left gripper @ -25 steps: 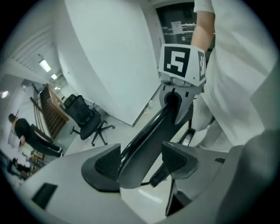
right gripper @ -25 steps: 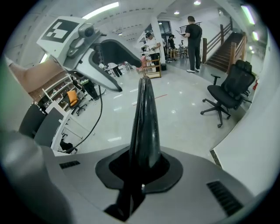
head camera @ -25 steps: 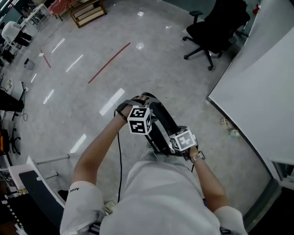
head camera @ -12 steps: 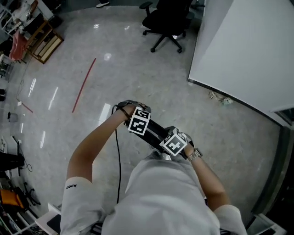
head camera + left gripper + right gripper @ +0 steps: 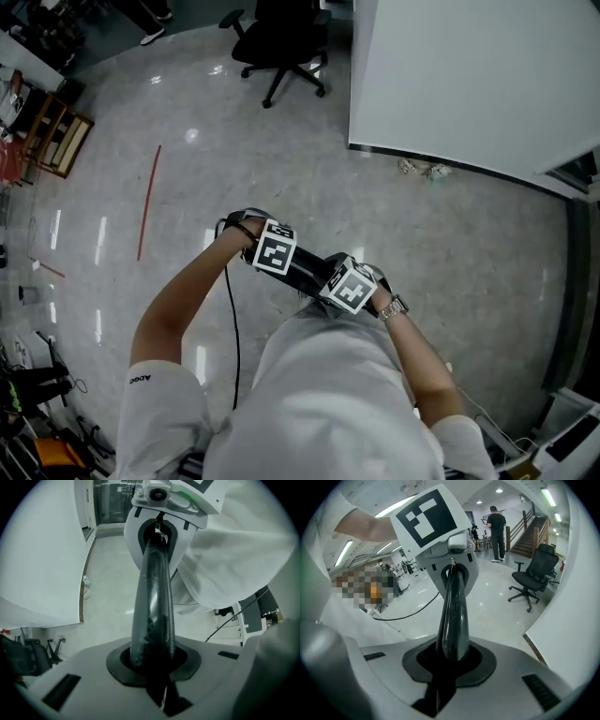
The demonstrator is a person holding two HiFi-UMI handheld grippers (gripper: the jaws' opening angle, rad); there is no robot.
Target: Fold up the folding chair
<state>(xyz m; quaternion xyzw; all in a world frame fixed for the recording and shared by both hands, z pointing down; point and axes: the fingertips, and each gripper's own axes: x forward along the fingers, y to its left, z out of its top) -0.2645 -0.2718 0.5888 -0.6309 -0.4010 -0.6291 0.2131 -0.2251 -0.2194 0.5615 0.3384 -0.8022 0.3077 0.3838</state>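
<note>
Swung round since a second ago, the head view now has the one black office chair [image 5: 281,37] at top centre instead of upper right, and the two grippers sit nearer each other.

Close against the person's white shirt [image 5: 328,394], one folding chair [image 5: 306,270] is held, showing as a dark bar between the grippers. The left gripper [image 5: 274,255] has its jaws closing, already narrow, on one end of that bar, which fills the gap between them. The right gripper [image 5: 349,287] is clamped narrow on the other end. Each gripper view looks along the bar straight to the other gripper. One black cable [image 5: 230,328] hangs from the left gripper beside the person's arm.

Beyond them the polished grey floor [image 5: 187,216] lies bare ahead and to the left, crossed by one red strip [image 5: 148,202]. To the right front, one white wall panel [image 5: 469,75] closes that side. Two small pale objects [image 5: 419,170] lie on the floor against its bottom edge. The office chair stands just left of the panel's corner.

At the far left edge is one wooden rack [image 5: 58,141]; what it holds cannot be made out. One person [image 5: 496,524] stands far off near a staircase [image 5: 529,531].
</note>
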